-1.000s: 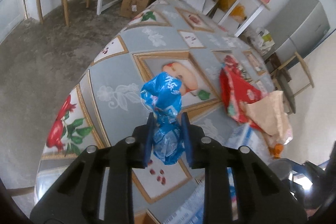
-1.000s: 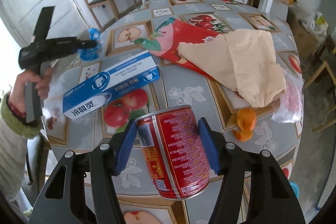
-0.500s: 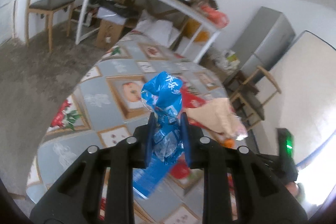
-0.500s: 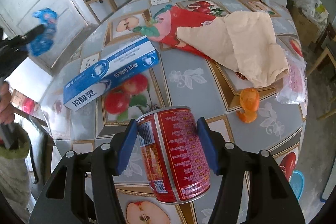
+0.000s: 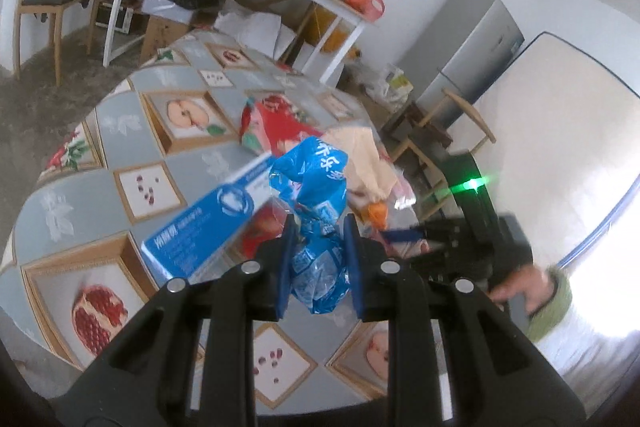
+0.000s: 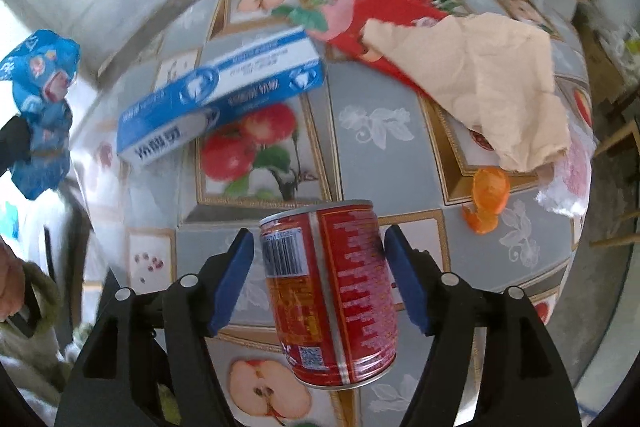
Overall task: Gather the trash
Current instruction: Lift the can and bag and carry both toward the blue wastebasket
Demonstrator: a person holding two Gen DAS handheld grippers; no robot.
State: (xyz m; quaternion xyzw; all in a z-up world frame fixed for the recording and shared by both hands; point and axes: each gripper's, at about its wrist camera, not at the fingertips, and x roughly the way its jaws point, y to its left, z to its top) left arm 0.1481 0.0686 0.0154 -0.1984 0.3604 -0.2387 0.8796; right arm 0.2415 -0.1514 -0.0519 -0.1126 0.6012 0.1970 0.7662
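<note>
My right hand-held gripper (image 6: 320, 275) has its jaws opening around the red can (image 6: 332, 295), and in the right wrist view I see daylight on both sides of it, so the pads no longer press. The can looks tilted, and I cannot tell whether its base is on the desk (image 6: 380, 131) or just above it. If it is above, it drops and may roll; the near edge of the desk is close below it, so a roll that way sends it to the floor.

My left hand-held gripper (image 5: 316, 247) is clamped on the crumpled blue wrapper (image 5: 316, 211), held up in the air over the near left part of the desk. The film is thin and slippery — it could slide out of the pads if I swing hard.

The blue toothpaste box (image 6: 220, 99) lies flat left of centre. The red packet (image 6: 384, 23) sits at the far side with the tan paper (image 6: 480, 75) overlapping it. The orange peel (image 6: 486, 199) and a clear plastic bag (image 6: 572, 171) lie near the right edge, where a careless push knocks them off.

Open room is best in the middle of the desk, between box and paper. The two hands are near each other in the left wrist view — crossing paths risks a knock.
</note>
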